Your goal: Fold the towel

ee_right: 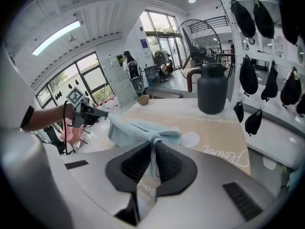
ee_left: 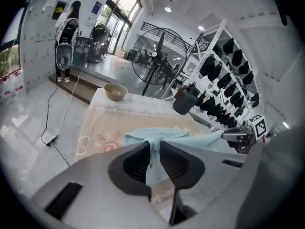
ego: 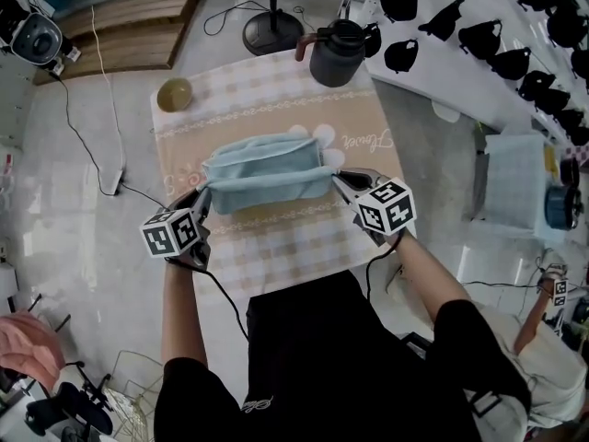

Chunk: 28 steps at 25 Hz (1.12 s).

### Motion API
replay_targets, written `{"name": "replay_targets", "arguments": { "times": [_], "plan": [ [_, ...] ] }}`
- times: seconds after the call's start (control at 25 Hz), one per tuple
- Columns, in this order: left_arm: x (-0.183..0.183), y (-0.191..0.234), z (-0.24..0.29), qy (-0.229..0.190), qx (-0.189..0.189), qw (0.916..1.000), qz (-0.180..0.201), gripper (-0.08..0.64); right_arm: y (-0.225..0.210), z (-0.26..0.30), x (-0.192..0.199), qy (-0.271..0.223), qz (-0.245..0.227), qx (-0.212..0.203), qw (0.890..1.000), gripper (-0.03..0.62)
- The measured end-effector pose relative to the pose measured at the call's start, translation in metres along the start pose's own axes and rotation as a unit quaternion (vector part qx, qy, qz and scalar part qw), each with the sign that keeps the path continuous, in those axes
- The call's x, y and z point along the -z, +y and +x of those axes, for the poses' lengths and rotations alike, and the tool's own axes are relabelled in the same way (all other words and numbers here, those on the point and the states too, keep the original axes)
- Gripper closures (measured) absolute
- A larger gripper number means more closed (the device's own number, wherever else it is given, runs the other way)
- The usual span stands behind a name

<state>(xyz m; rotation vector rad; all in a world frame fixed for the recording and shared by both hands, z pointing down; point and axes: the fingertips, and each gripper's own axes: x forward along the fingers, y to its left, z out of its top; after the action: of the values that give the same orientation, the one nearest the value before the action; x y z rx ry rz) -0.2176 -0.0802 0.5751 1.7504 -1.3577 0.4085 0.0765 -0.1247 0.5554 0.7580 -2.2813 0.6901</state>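
- The pale blue towel (ego: pixel 267 173) hangs stretched between the two grippers over the middle of the table, bunched into a wide band that sags a little along its length.
- Its two near corners are lifted. I cannot tell whether its far edge touches the cloth under it.
- The left gripper (ego: pixel 204 196) pinches the towel's left corner. In the left gripper view a narrow fold of blue cloth runs down between the two dark pads, which press on it from both sides.
- The right gripper (ego: pixel 339 184) pinches the right corner the same way, with the fabric gathered into a thin pleat between its nearly closed jaws.
- Both grippers point forward and down, each with its marker cube (ego: pixel 386 207) nearer the person, whose bare forearms reach out from black sleeves.
- Beneath the towel lies a tablecloth (ego: pixel 276 99), checked at the far and near ends, with a beige band and white lettering across the middle.
- At the table's far left corner sits a small tan bowl (ego: pixel 175 94). At the far right stands a dark jug (ego: pixel 338 53) with a brown handle.
- Beyond the table stands a floor fan (ego: pixel 272 26) on a round base.
- To the right is a white rack (ego: pixel 515 53) hung with black items. On the left a cable (ego: pixel 92 145) trails over the pale floor.
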Motion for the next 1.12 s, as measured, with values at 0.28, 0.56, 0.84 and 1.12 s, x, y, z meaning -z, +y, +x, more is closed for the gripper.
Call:
{"name": "replay_targets", "arguments": {
  "times": [0.28,0.56,0.84,1.12],
  "plan": [
    [-0.018,0.022,0.038,0.018,-0.029,0.9994,0.009,0.492,-0.03,0.037,-0.032,0.013,-0.016,0.0,1.0,0.565],
    [-0.036,0.037,0.066,0.02,-0.051,0.9985,0.006,0.492,-0.055,0.068,-0.044,0.027,-0.016,0.006,0.999,0.568],
    [-0.04,0.048,0.088,0.033,-0.061,0.9976,0.004,0.492,-0.077,0.098,-0.051,0.043,-0.011,0.009,0.999,0.568],
    [-0.049,0.056,0.1,0.035,-0.061,0.9975,-0.002,0.491,-0.086,0.111,-0.053,0.04,0.006,0.01,0.999,0.566]
  ]
}}
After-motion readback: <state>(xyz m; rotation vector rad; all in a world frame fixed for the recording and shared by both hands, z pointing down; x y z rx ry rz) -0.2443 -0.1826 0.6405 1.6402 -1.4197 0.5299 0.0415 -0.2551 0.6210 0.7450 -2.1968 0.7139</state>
